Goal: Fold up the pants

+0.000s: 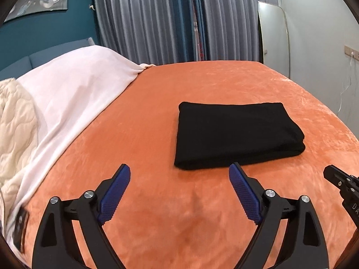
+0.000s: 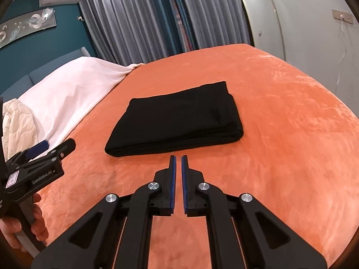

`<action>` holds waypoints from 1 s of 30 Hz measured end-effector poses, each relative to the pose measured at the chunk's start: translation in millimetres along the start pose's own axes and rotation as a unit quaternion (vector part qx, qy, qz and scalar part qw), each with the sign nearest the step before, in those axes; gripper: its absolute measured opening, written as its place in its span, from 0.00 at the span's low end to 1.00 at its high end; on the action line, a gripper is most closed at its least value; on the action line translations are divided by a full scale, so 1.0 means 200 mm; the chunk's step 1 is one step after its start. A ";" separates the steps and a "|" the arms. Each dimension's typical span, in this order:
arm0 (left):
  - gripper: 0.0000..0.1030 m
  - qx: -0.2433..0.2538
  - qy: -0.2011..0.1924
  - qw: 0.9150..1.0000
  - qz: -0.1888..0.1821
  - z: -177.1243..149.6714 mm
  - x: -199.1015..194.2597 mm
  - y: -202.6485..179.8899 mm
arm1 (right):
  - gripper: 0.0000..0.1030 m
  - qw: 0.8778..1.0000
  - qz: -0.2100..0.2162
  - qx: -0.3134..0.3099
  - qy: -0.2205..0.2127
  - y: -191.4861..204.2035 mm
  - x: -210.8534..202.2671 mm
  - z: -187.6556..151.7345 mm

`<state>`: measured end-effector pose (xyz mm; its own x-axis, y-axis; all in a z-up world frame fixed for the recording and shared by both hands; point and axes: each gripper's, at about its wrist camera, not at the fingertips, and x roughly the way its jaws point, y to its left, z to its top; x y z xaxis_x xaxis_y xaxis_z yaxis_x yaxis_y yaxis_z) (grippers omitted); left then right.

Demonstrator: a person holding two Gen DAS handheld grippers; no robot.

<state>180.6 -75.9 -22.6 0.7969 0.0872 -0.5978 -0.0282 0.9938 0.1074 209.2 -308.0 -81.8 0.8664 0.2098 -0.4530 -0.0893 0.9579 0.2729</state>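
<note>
There it was, one pair of black pants (image 1: 237, 134), already lying as a neat stacked rectangle out on the orange blanket (image 1: 157, 112), and I was holding off from it with both tools. My left gripper (image 1: 179, 174) stood with its jaws spread wide, nothing between the blue pads, and the bundle lay ahead of it and off to the right, its near edge just beyond my right fingertip. My right gripper (image 2: 178, 158) had its jaws drawn nearly together, only a thin slit between them, gripping nothing, and from that side the pants (image 2: 175, 121) sat straight ahead and a shade left, near edge just past the tips. The long axis ran across my view, left to right, with the layered folded edge showing at the right end. I judged the right gripper the nearer and better lined up, so any last tidy or press would fall to it. By my reckoning the folding looked all but done. The count: one pair of pants, two grippers, one orange blanket, one white sheet (image 1: 74, 85) bunched at the left, one cream quilt (image 1: 15, 123) beside that. Neither tool touched the cloth.
</note>
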 end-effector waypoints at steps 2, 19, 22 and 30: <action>0.84 0.005 -0.001 1.000 0.002 -0.04 -0.03 0.01 | 0.06 1.000 -0.005 0.006 -0.004 0.01 -0.04 -0.04; 0.85 0.036 -0.012 0.999 -0.001 -0.09 0.00 0.06 | 0.06 0.999 -0.043 0.006 -0.002 0.15 -0.05 -0.11; 0.85 0.022 -0.011 1.000 -0.001 -0.06 0.00 0.08 | 0.06 0.999 -0.041 0.009 -0.003 0.16 -0.03 -0.10; 0.89 0.022 -0.012 0.999 -0.020 -0.05 -0.02 0.06 | 0.06 0.999 -0.045 0.003 -0.002 0.17 -0.04 -0.10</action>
<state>171.5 -63.6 -26.1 0.8117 0.0442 -0.5824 0.0312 0.9924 0.1189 189.7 -272.9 -85.4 0.8732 0.1212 -0.4720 -0.0078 0.9719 0.2352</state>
